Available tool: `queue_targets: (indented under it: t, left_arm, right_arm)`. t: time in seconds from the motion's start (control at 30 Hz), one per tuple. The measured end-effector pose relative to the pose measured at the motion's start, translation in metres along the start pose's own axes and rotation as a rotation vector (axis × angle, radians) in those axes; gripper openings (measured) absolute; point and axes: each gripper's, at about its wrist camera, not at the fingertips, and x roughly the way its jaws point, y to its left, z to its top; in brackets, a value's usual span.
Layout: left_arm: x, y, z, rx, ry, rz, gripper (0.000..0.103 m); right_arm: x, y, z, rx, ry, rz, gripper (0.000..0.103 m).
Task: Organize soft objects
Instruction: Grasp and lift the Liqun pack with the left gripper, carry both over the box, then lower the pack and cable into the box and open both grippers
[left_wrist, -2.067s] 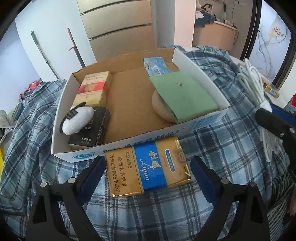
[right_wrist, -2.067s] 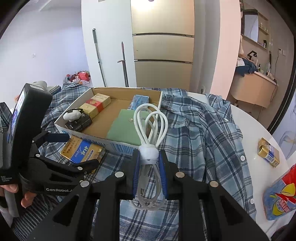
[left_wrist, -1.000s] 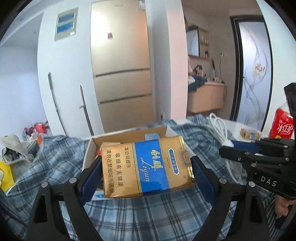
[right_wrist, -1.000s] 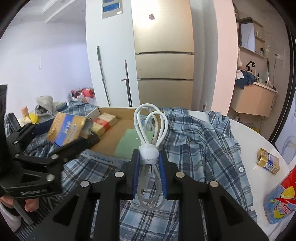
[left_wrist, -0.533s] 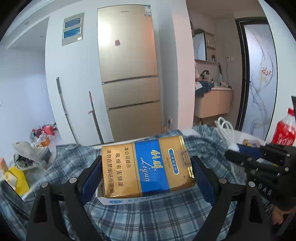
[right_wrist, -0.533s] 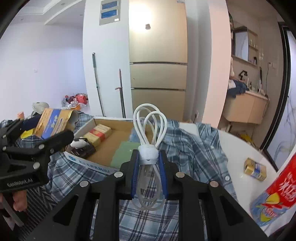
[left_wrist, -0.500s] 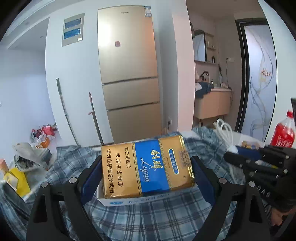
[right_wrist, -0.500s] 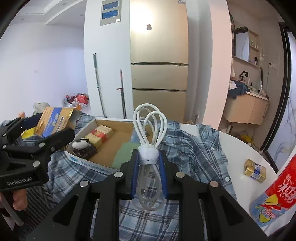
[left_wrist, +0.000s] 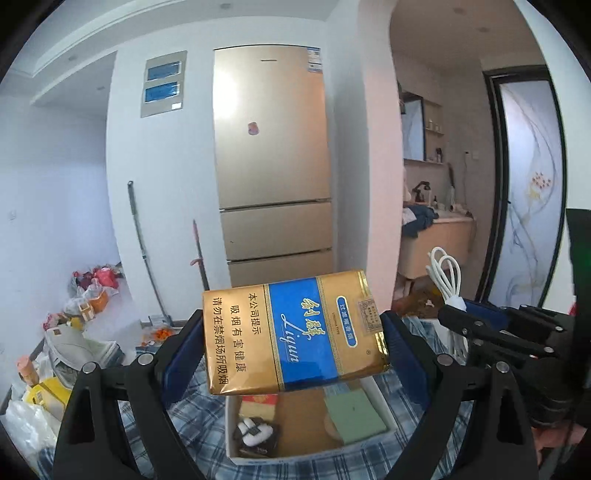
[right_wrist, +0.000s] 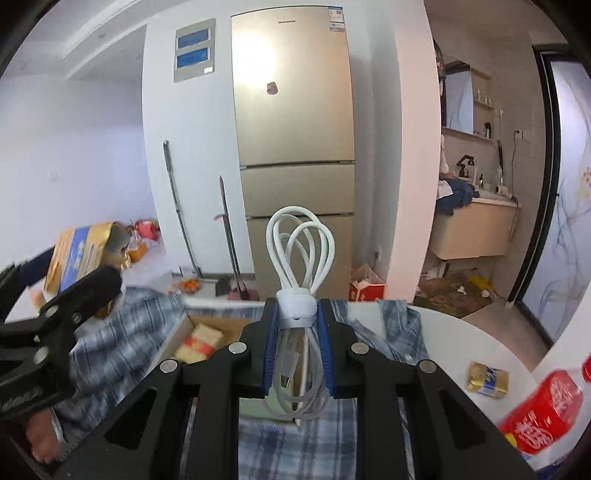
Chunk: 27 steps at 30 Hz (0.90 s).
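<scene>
My left gripper (left_wrist: 293, 332) is shut on a gold and blue soft pack (left_wrist: 295, 334), held flat and high above the cardboard box (left_wrist: 306, 424). In the right wrist view the same pack (right_wrist: 79, 253) shows at the far left, in the left gripper (right_wrist: 92, 284). My right gripper (right_wrist: 297, 332) is shut on a coiled white cable (right_wrist: 299, 254) bound with a white strap, its loops standing upright. The cable (left_wrist: 445, 275) and right gripper (left_wrist: 461, 317) also appear at the right of the left wrist view. The box holds small packs, a white plush, a green pad.
A blue plaid shirt (right_wrist: 110, 332) covers the round white table (right_wrist: 480, 339). On the table's right lie a small gold pack (right_wrist: 487, 374) and a red bottle (right_wrist: 543, 413). A tall gold fridge (right_wrist: 291, 129) stands behind. Bags and clutter (left_wrist: 55, 354) crowd the floor at left.
Both grippers have risen with their loads, so the box and table have sunk low in both views. Neither grip has changed.
</scene>
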Motion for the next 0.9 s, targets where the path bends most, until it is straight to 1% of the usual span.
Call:
queue_targets:
  t: [0.03, 0.1, 0.17, 0.23, 0.3, 0.33, 0.4, 0.5, 0.57, 0.63, 0.73, 0.83, 0.9]
  left_arm:
    - [0.001, 0.003, 0.004, -0.002, -0.001, 0.004, 0.092]
    - [0.009, 0.010, 0.008, -0.002, 0.033, 0.020, 0.092]
    - [0.016, 0.020, 0.006, -0.026, 0.057, 0.007, 0.092]
    - [0.025, 0.029, 0.002, -0.050, 0.077, 0.012, 0.092]
    - [0.037, 0.033, -0.004, -0.049, 0.112, 0.009, 0.092]
    - [0.044, 0.036, -0.008, -0.051, 0.129, 0.013, 0.092]
    - [0.057, 0.039, -0.016, -0.063, 0.157, 0.016, 0.092]
    - [0.081, 0.041, -0.028, -0.066, 0.227, 0.001, 0.093]
    - [0.093, 0.040, -0.039, -0.067, 0.260, -0.005, 0.093]
    - [0.105, 0.039, -0.046, -0.068, 0.291, -0.008, 0.093]
    - [0.120, 0.040, -0.057, -0.072, 0.323, -0.010, 0.093]
    - [0.139, 0.043, -0.070, -0.087, 0.360, -0.057, 0.093]
    - [0.152, 0.044, -0.078, -0.097, 0.390, -0.069, 0.093]
  right_arm:
    - [0.004, 0.002, 0.004, -0.004, -0.006, -0.008, 0.020]
    - [0.012, 0.007, 0.010, -0.003, -0.017, -0.005, 0.020]
    - [0.019, 0.009, 0.008, 0.011, -0.013, 0.011, 0.020]
    - [0.025, 0.012, -0.001, 0.024, -0.014, 0.043, 0.020]
    - [0.036, 0.016, -0.014, -0.001, 0.007, 0.081, 0.020]
    - [0.042, 0.018, -0.020, -0.010, 0.017, 0.087, 0.020]
    - [0.060, 0.023, -0.035, -0.044, 0.069, 0.102, 0.020]
    - [0.081, 0.028, -0.050, -0.070, 0.183, 0.090, 0.020]
    - [0.092, 0.028, -0.058, -0.071, 0.244, 0.115, 0.020]
    - [0.102, 0.024, -0.065, -0.047, 0.287, 0.138, 0.020]
    - [0.115, 0.020, -0.075, -0.032, 0.333, 0.145, 0.020]
    - [0.131, 0.020, -0.085, -0.035, 0.375, 0.136, 0.020]
    - [0.140, 0.022, -0.095, -0.032, 0.407, 0.136, 0.020]
